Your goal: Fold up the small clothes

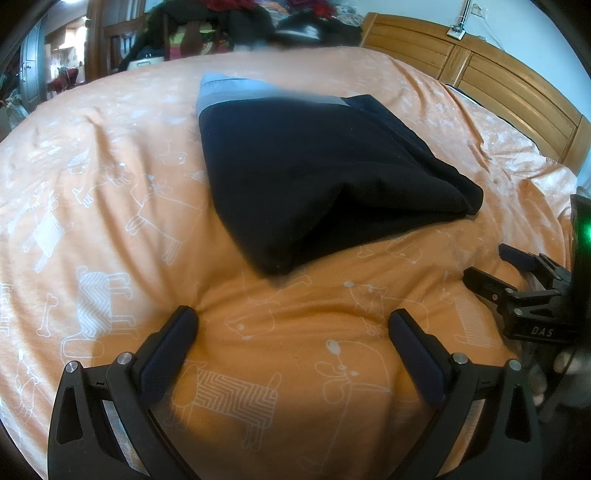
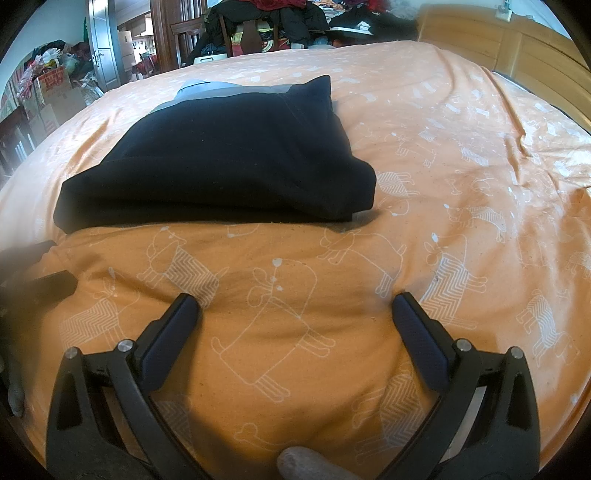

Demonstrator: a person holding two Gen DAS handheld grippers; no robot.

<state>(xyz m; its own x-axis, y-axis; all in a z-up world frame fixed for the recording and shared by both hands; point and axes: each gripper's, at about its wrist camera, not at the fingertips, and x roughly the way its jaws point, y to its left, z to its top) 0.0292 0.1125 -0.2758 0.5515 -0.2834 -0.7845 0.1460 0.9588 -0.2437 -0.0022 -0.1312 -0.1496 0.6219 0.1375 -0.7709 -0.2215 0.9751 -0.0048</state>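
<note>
A folded black garment with a pale grey band at its far end lies on the orange bedspread. My left gripper is open, resting low over the bedspread just short of the garment's near corner, nothing between its fingers. At that view's right edge the right gripper shows, open. In the right wrist view the same black garment lies ahead and to the left. My right gripper is open over bare bedspread, a short way from the garment's near edge.
A wooden headboard runs along the right. Beyond the bed's far edge stand a chair piled with clothes, a door and boxes and bags. A gloved fingertip shows at the bottom edge.
</note>
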